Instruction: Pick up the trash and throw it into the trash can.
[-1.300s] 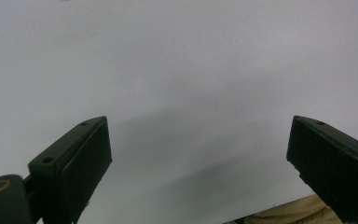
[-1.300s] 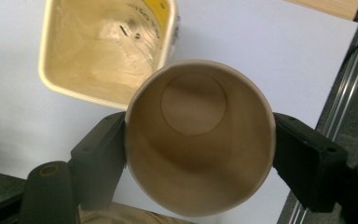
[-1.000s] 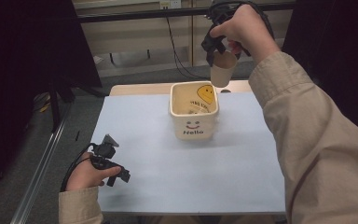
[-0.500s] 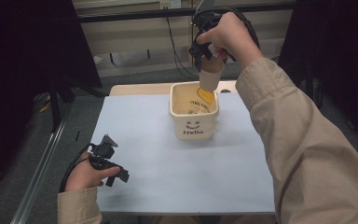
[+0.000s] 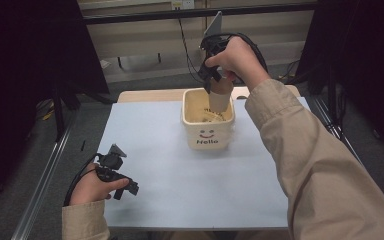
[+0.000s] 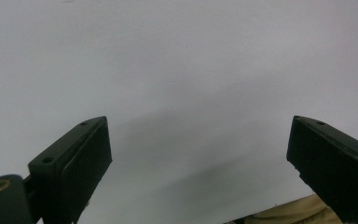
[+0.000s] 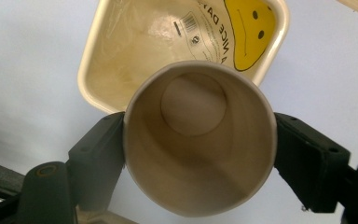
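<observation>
Over the tub point(image 5: 207, 134), paper cup point(image 5: 219, 97) upright, mouth up, axis vertical

Cup point(image 5: 220, 97) in bin point(image 5: 207, 135) — mid-table point(image 5: 180, 185), toward the far edge

Matt paper cup point(image 7: 199, 154), glossy plastic tub point(image 7: 121, 42), smooth table sheet point(image 5: 180, 175).

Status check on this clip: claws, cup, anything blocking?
Right claw shut on tan paper cup, upright over cream square tub. Left claw open above pale blue table cover. Nothing blocking.
</observation>
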Motion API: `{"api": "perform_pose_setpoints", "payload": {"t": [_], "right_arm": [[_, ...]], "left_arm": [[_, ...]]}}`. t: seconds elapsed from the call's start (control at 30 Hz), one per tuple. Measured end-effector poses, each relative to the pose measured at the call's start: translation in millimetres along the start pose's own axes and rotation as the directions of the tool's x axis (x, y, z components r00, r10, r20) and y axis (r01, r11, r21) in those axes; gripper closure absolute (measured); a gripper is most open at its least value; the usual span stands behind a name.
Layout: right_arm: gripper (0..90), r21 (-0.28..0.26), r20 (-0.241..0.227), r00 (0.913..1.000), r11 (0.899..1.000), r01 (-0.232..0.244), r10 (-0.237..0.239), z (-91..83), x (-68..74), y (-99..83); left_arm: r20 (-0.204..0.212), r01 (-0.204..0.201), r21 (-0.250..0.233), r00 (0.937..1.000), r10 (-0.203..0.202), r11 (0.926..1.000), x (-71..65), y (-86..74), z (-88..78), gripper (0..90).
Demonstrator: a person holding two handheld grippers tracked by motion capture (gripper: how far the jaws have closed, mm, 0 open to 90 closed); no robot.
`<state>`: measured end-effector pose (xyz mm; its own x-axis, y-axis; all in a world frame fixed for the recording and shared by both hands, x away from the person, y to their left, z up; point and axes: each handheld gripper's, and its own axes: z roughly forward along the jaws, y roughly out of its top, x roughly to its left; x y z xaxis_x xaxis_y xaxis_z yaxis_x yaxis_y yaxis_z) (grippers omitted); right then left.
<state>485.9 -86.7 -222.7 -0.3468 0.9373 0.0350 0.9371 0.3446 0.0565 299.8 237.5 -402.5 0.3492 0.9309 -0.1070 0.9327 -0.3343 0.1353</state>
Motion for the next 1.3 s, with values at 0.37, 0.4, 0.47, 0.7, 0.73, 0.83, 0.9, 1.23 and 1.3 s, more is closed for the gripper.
{"api": "perform_pose_setpoints", "payload": {"t": [0.37, 0.4, 0.47, 0.7, 0.73, 0.83, 0.9, 1.23, 1.3], "right_arm": [[20.8, 0.026, -0.004, 1.0000, 1.000, 0.007, -0.007, 22.2, -1.8, 2.1], [20.7, 0.024, -0.002, 1.0000, 1.000, 0.009, -0.009, 22.1, -1.9, 2.1], [20.4, 0.023, -0.004, 1.0000, 1.000, 0.008, -0.008, 21.8, -2.1, 2.1], [14.8, -0.004, -0.005, 1.0000, 1.000, 0.006, -0.006, 19.7, -3.7, 2.7], [13.7, -0.019, -0.014, 0.9999, 1.000, 0.006, -0.006, 18.6, -4.9, 2.7], [12.4, -0.036, -0.016, 0.9999, 0.999, 0.000, 0.000, 16.3, -6.7, 2.7], [12.3, -0.029, -0.018, 0.9998, 1.000, -0.003, 0.003, 14.9, -7.6, 1.7], [12.2, -0.056, -0.011, 0.9998, 0.998, -0.019, 0.018, -13.7, -15.6, -6.5], [12.2, -0.067, -0.018, 0.9997, 0.998, -0.020, 0.018, -25.3, -18.3, -8.6]], "left_arm": [[-0.001, -0.003, 0.000, 1.0000, 0.003, 1.0000, 0.1, 0.4, 0.1, 6.3], [-0.001, -0.007, -0.003, 1.0000, 0.007, 1.0000, 0.2, 0.5, 0.1, 6.3], [0.003, -0.003, -0.004, 1.0000, 0.003, 1.0000, -0.4, 0.6, 0.0, 6.3], [0.001, -0.010, 0.002, 1.0000, 0.010, 0.9999, -0.3, 0.5, -0.2, 6.3], [-0.004, -0.009, 0.001, 0.9999, 0.009, 1.0000, -0.5, 0.5, -0.7, 6.3], [0.002, -0.006, 0.004, 1.0000, 0.006, 1.0000, -0.8, 0.3, -1.0, 6.3], [-0.003, -0.010, 0.000, 1.0000, 0.010, 1.0000, 0.0, 0.3, -0.9, 6.3], [0.005, -0.009, -0.003, 0.9999, 0.009, 1.0000, -1.5, 0.1, -1.4, 6.3], [-0.003, -0.018, -0.007, 0.9998, 0.018, 0.9998, -1.0, 0.1, -1.2, 6.3]]}}
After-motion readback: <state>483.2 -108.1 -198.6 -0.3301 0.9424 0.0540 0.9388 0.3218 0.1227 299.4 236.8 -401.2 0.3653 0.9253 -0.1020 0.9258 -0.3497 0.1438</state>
